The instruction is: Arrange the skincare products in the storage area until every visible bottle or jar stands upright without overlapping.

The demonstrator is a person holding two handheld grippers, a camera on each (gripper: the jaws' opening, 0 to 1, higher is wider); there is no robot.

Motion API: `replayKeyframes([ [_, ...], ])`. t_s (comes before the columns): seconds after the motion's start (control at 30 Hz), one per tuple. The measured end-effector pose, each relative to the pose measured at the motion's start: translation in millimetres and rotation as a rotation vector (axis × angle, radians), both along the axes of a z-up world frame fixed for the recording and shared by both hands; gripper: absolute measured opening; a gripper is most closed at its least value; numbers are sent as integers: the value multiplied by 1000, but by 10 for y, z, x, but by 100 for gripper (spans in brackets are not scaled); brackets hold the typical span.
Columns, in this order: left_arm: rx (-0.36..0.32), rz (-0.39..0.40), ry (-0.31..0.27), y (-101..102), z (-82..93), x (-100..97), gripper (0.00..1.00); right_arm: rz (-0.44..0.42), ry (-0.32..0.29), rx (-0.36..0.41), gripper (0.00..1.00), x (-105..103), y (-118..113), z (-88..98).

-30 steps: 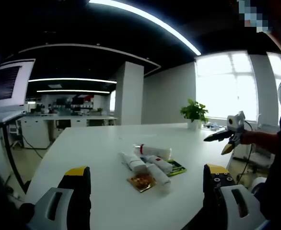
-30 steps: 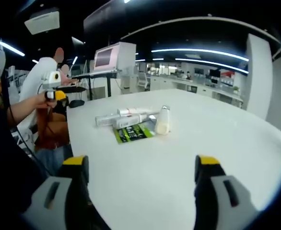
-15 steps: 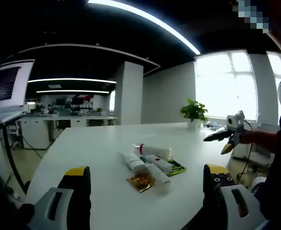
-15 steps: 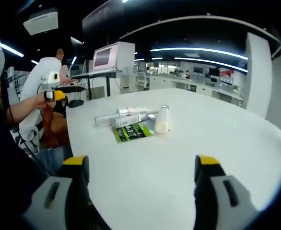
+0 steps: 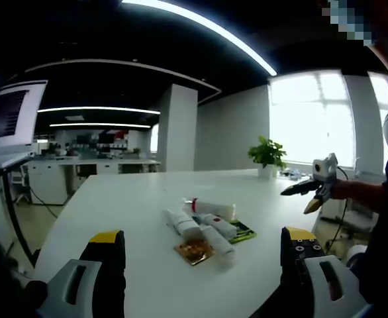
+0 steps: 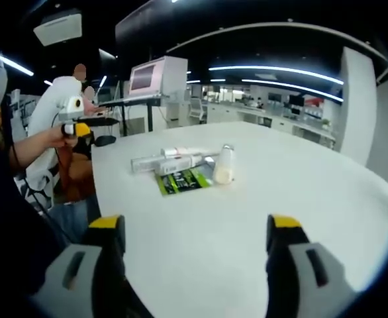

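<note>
On the broad white worktop (image 5: 147,199) a small cluster of skincare products lies near the middle, well apart from both grippers. Seen from the left gripper view, three white tubes with red markings (image 5: 210,222) lie flat side by side, touching or nearly so, on and beside a flat green and black packet (image 5: 245,232); a small square golden sachet (image 5: 194,252) sits at the near edge of the group. None of the tubes stands upright. From the right gripper view the same cluster shows the white tubes (image 6: 174,159) lying lengthwise, the green and black packet (image 6: 184,180) in front of them, and a pale rounded bottle with a silver cap (image 6: 224,165) at the right end, apparently upright.

The left gripper (image 5: 200,255) hangs above the near worktop edge with its yellow-tipped black jaws spread wide, nothing between them. The right gripper (image 6: 191,242) is likewise released, jaws far apart over bare worktop. Each appears in the other's view, held in a hand off the worktop's edge: right gripper (image 5: 310,192), left gripper (image 6: 81,122).

A potted green plant (image 5: 268,158) stands at the far side of the worktop.
</note>
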State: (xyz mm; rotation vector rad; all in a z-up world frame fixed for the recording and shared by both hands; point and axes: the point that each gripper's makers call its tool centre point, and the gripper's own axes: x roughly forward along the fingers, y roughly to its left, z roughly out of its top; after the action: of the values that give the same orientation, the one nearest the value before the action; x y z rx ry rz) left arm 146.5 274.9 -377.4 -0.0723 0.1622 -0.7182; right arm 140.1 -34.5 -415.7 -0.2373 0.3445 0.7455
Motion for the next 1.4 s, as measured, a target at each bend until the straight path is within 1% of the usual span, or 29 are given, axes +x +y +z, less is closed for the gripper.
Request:
replayKeyframes([
  [0.4, 3, -2, -1, 3, 5, -7, 100, 4, 6, -7, 90, -8, 13, 2],
  [0.63, 4, -5, 2, -9, -2, -15, 100, 5, 11, -30, 88, -35, 14, -23],
  [0.93, 2, -7, 4, -16, 1, 0, 100, 6, 7, -23, 88, -46, 37, 7],
  [1.4, 7, -8, 6, -23, 0, 4, 100, -3, 13, -24, 88, -50, 4, -28],
])
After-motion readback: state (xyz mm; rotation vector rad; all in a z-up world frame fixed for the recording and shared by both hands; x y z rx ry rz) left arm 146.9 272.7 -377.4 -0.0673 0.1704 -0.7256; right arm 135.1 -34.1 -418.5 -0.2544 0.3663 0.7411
